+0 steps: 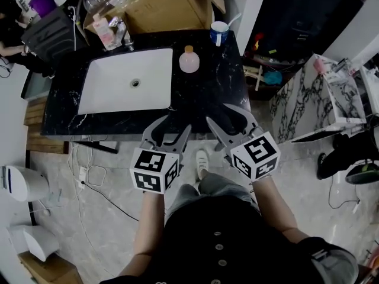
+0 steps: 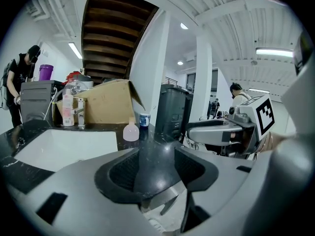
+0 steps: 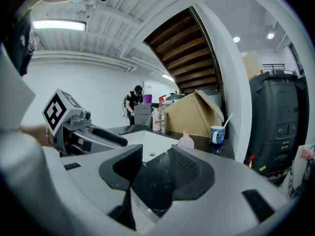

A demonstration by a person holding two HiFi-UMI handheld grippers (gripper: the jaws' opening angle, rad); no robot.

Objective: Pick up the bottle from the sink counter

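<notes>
Right gripper [image 3: 156, 167] gapes empty toward the pink bottle [image 3: 185, 141] on the counter [image 3: 224, 152]

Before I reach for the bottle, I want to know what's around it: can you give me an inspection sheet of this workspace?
Surface: black counter with a white sink.
Job's things: pink bottle upright, right of the sink, untouched.
Clutter: mug and cardboard box behind the bottle.
Grippers: left gripper and right gripper open, empty, over the counter's front edge.
Cables: cables on the floor, below the counter's left end.
Surroundings: a person at the far left; a marbled panel at the right.
</notes>
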